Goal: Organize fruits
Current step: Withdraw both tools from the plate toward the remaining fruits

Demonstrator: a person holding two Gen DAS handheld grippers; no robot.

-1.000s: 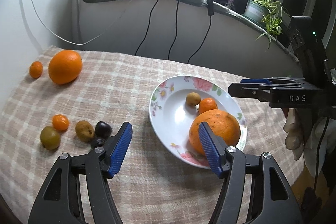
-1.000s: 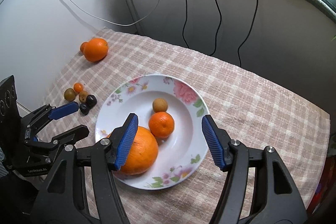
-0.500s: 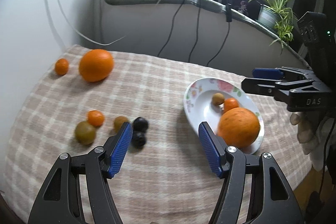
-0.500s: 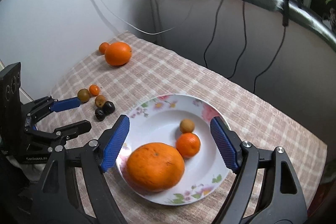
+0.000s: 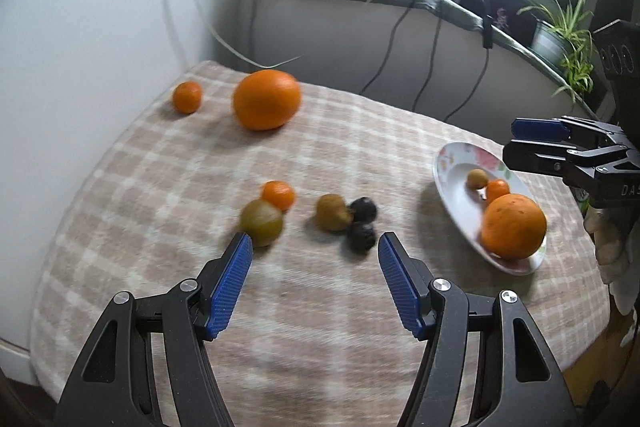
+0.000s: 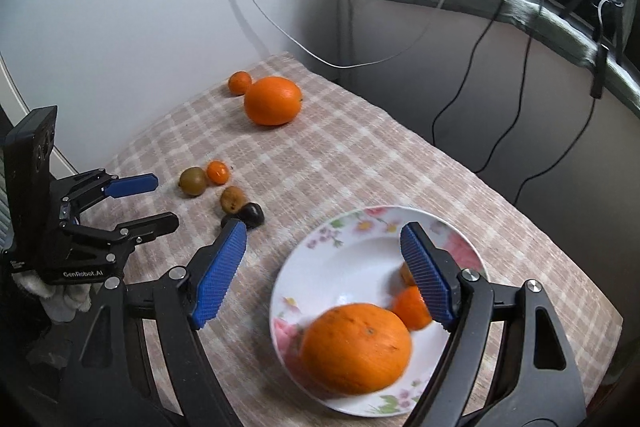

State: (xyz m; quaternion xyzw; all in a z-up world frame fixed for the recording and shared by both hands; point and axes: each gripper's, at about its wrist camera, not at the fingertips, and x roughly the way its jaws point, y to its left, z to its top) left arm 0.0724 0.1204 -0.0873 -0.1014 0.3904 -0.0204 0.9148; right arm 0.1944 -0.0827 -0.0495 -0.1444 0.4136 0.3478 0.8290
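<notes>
- Done so far: the plate (image 6: 320, 267) near the table's right edge holds three fruits: a big orange (image 6: 356, 347), a mandarin (image 6: 412, 307) touching it, and a small brown fruit (image 5: 477, 179) beside that.
- Left on the cloth (image 5: 360, 155): a second big orange (image 5: 267, 99) and a small mandarin (image 5: 187, 97) near the far left corner, well apart from the plate.
- Also left: a cluster toward the left edge, made up of a green-brown fruit (image 5: 262, 222) touching a small mandarin (image 5: 279, 195), then a brown fruit (image 5: 331, 212) against two dark fruits (image 5: 362, 223).
- By this count seven fruits remain out, so the task looks under half done.
- The left gripper (image 5: 314, 267) is spread wide and empty, aimed at the cluster, which is likely next.
- The right gripper (image 6: 324, 267) hangs over the plate, likewise spread and holding nothing.
</notes>
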